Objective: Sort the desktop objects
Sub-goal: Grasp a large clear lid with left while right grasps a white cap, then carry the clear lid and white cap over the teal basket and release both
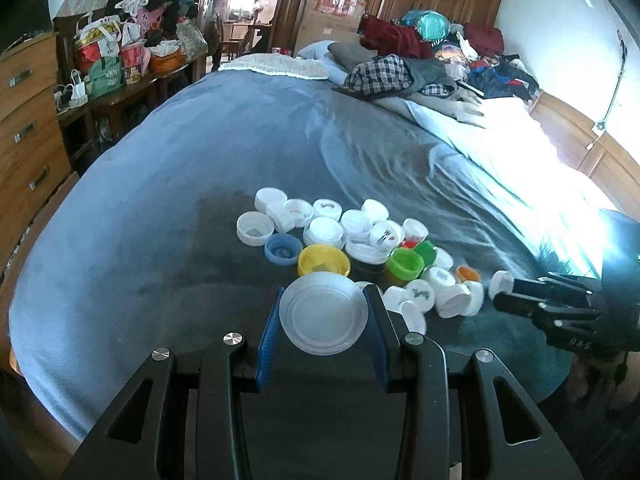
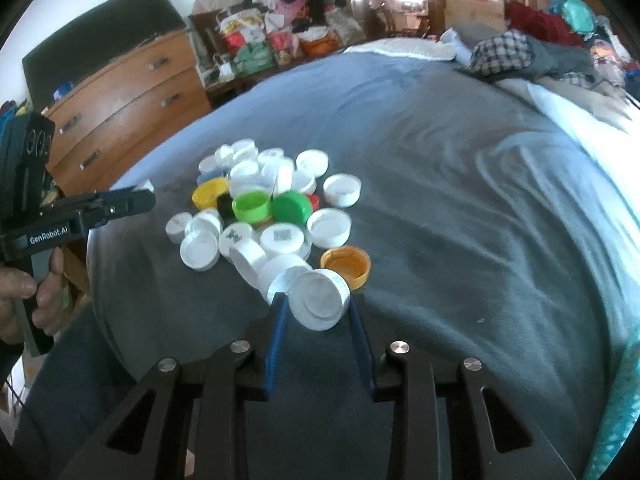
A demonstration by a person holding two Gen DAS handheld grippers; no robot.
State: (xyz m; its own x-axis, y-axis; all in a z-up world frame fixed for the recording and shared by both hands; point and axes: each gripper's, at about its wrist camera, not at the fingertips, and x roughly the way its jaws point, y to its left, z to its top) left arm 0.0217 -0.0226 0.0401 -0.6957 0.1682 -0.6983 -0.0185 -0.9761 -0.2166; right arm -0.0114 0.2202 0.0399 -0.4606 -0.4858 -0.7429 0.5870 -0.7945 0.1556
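Observation:
A pile of bottle caps [image 1: 360, 248] lies on the grey-blue bed cover [image 1: 160, 200]: mostly white, with a yellow one [image 1: 323, 261], a blue one [image 1: 283, 249], green ones [image 1: 405, 265] and an orange one [image 2: 346, 266]. My left gripper [image 1: 324, 314] is shut on a large white cap [image 1: 323, 314] at the pile's near edge. My right gripper [image 2: 318, 306] is shut on a white cap [image 2: 320, 300] at the pile's near right edge, next to the orange cap. Each gripper shows in the other's view: the right [image 1: 520, 300], the left [image 2: 132, 202].
A wooden chest of drawers [image 2: 120, 92] stands left of the bed. Bags and clothes [image 1: 120, 48] are heaped on a bench behind it. Folded clothes [image 1: 400, 68] lie at the bed's far end. Bright sunlight [image 1: 540, 168] falls on the right side.

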